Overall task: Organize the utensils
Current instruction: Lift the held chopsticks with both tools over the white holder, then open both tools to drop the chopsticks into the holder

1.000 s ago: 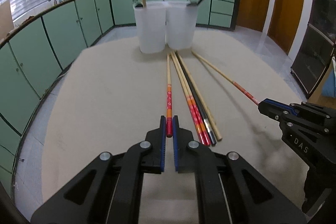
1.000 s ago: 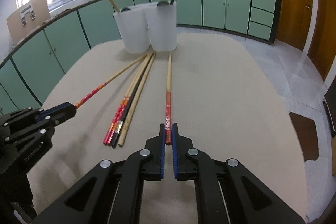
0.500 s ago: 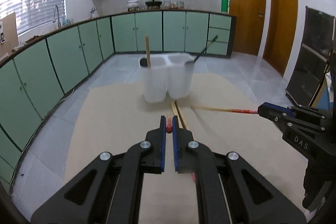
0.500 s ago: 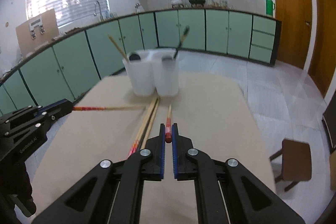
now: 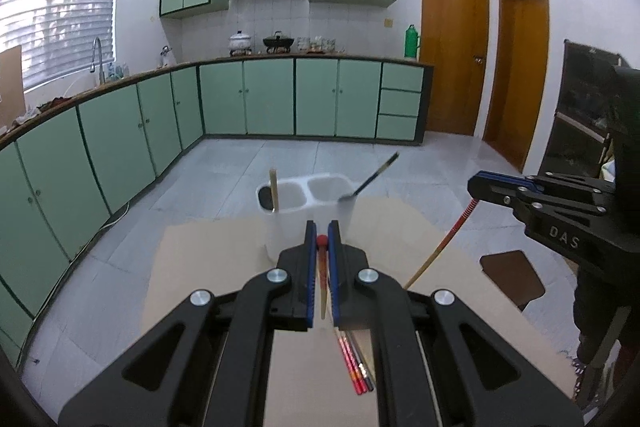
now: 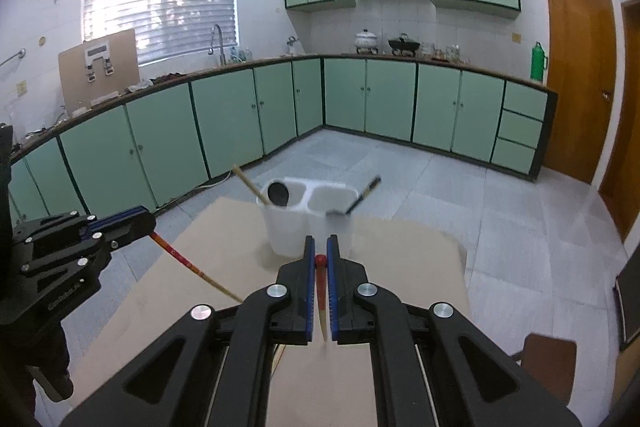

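My left gripper (image 5: pixel 321 231) is shut on the red end of a bamboo chopstick (image 5: pixel 321 283) that hangs down between its fingers, lifted above the table. My right gripper (image 6: pixel 318 247) is shut on another red-ended chopstick (image 6: pixel 321 291), also hanging down. Each gripper shows in the other's view, the right one (image 5: pixel 476 183) and the left one (image 6: pixel 148 221), with its chopstick (image 5: pixel 444 247) (image 6: pixel 188 263) slanting toward the table. A white two-compartment holder (image 5: pixel 304 195) (image 6: pixel 308 211) stands ahead at the table's far end, with a wooden-handled ladle in the left compartment and a dark-handled utensil in the right.
Several more chopsticks (image 5: pixel 356 367) lie on the beige table (image 5: pixel 200 287) below my left gripper. A brown stool (image 5: pixel 512 279) (image 6: pixel 548 359) stands on the floor to the right. Green kitchen cabinets (image 5: pixel 272 99) line the walls behind.
Both grippers have lifted their chopsticks off the table and risen high. The chopsticks swung from lying flat to hanging down, and the holder now sits lower in both views.
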{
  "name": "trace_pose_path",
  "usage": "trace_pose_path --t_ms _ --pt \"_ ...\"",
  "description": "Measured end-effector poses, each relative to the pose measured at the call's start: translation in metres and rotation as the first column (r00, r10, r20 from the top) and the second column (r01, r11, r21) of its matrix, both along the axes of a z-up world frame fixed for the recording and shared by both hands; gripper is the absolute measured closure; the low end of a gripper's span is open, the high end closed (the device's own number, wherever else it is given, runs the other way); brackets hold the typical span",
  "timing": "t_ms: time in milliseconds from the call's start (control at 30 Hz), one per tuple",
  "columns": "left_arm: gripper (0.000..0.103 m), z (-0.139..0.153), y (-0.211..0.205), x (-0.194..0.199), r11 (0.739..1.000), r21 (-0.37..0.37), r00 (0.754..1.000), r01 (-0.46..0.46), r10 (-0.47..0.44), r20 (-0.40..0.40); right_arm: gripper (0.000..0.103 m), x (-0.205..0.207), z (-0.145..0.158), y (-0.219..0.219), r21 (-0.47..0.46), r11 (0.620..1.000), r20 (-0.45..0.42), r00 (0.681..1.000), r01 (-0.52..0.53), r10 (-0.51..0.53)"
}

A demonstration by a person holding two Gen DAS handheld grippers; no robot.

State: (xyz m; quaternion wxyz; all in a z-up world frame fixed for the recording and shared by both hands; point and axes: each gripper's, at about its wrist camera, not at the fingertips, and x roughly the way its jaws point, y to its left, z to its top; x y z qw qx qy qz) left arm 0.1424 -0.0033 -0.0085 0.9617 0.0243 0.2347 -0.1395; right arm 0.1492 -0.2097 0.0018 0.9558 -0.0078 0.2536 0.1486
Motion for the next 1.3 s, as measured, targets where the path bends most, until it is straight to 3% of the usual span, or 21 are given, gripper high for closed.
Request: trace_pose_path --t_ms 267,533,800,1033,1233,1300 --pt "0.098 0.052 -0.001 0.019 1.0 -0.027 0.992 0.009 -0.005 0.126 0.097 0.024 0.061 -0.01 0.092 0.995 0.095 0.995 -0.044 0.035" --pt "0.098 0.091 -0.01 0.058 0.999 -0.051 0.973 -0.017 0.028 0.228 0.097 0.065 0.106 -0.017 0.152 0.988 0.18 0.984 -0.02 -0.008" --pt "0.098 0.069 -0.02 0.12 0.997 -0.049 0.974 -0.062 0.071 0.217 0.097 0.122 0.078 -0.004 0.122 0.992 0.148 0.987 0.042 -0.06" --pt "0.098 0.032 -0.025 0.163 0.997 -0.006 0.989 -0.078 0.078 0.123 0.097 0.153 0.04 0.007 0.073 0.995 0.079 0.994 0.067 -0.073" --pt "0.094 0.011 -0.02 0.175 0.996 0.021 0.995 -0.081 0.08 0.057 0.097 0.166 0.021 0.009 0.056 0.996 0.02 0.997 0.075 -0.077" --pt "0.088 0.01 -0.017 0.174 0.996 0.014 0.995 -0.083 0.082 0.05 0.086 0.163 0.02 0.005 0.069 0.994 0.015 0.996 0.081 -0.083"
